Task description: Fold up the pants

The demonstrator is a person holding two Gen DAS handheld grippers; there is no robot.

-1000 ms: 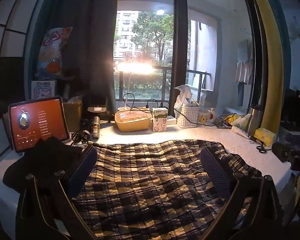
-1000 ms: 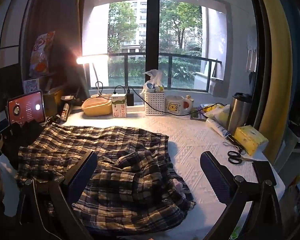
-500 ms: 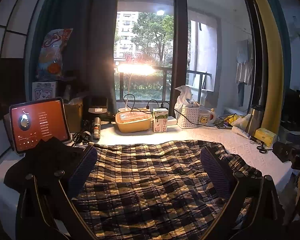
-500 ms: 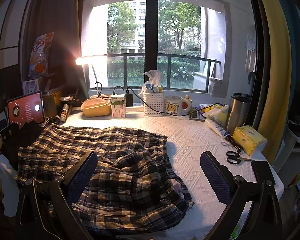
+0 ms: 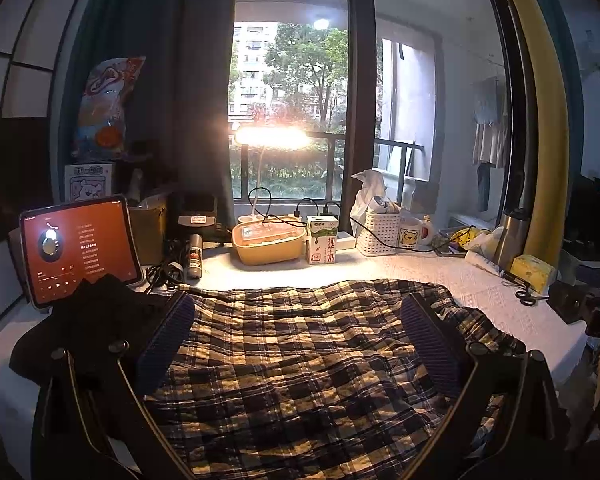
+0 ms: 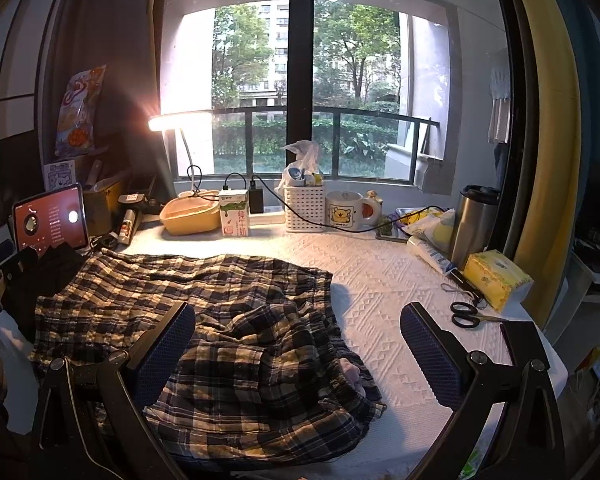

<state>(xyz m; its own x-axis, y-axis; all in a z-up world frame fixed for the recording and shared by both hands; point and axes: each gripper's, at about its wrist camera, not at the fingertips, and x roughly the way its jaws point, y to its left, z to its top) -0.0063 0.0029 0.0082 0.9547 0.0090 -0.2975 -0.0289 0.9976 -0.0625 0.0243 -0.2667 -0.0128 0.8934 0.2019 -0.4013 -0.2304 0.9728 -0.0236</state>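
Running off the lower frame edge, plaid pants (image 5: 300, 364) lie rumpled.

Near edge of the pants (image 5: 300, 368) cut off by the lower frame border in the left wrist view; their left end (image 6: 56, 320) partly hidden behind dark cloth (image 6: 48, 268). Tablet (image 5: 78, 248) lower corner covered by that cloth (image 5: 96, 320); its text too small to read. Basket (image 6: 304, 208) contents indistinct.
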